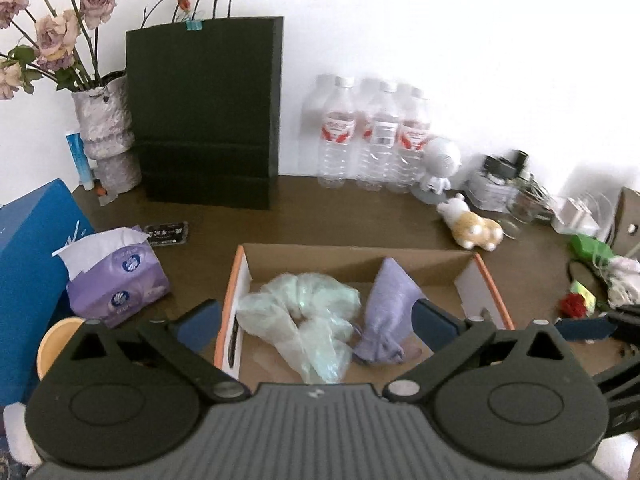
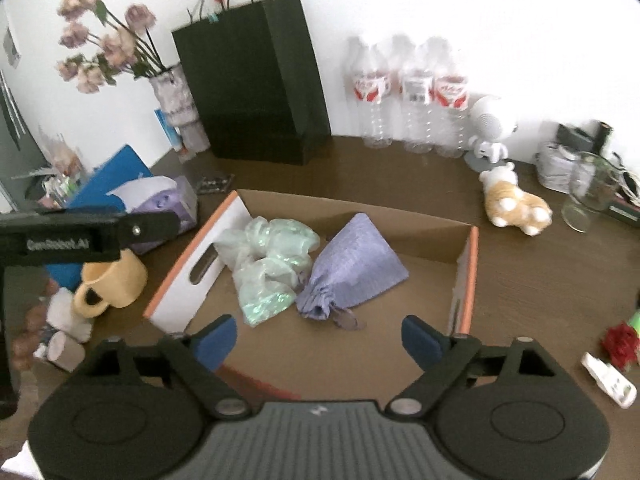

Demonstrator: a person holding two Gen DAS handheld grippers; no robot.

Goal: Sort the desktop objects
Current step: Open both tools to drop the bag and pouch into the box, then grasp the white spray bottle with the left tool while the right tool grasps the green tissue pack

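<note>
Nearest to us, our left gripper (image 1: pixel 316 320) has its blue pads spread wide with nothing clamped between them, and our right gripper (image 2: pixel 318 340) stands just as wide and just as empty.

Just ahead of both grippers and below them sits the cardboard box (image 1: pixel 360 254), open at the top, with orange edges and white end walls, resting on the brown surface (image 1: pixel 320 208). Inside it, straight ahead of our left gripper, lies a crumpled pale green plastic bag (image 1: pixel 304 312). Touching that bag on its right is a purple drawstring pouch (image 1: pixel 386 312), lying on its side on the box floor, its gathered neck toward us.

Far ahead of the grippers, past the box, a black paper bag (image 1: pixel 204 112) stands upright against the wall. To its right we see a row of water bottles (image 1: pixel 376 136), and to its left a vase of dried roses (image 1: pixel 106 132). Left of our left gripper lies a blue box (image 1: pixel 28 260), with a purple tissue pack (image 1: pixel 120 276) just beside it. Ahead and to the right of the grippers, beyond the box's far right corner, a small plush dog (image 1: pixel 472 224) lies on its side. Left of our right gripper stands a yellow mug (image 2: pixel 112 280).
</note>
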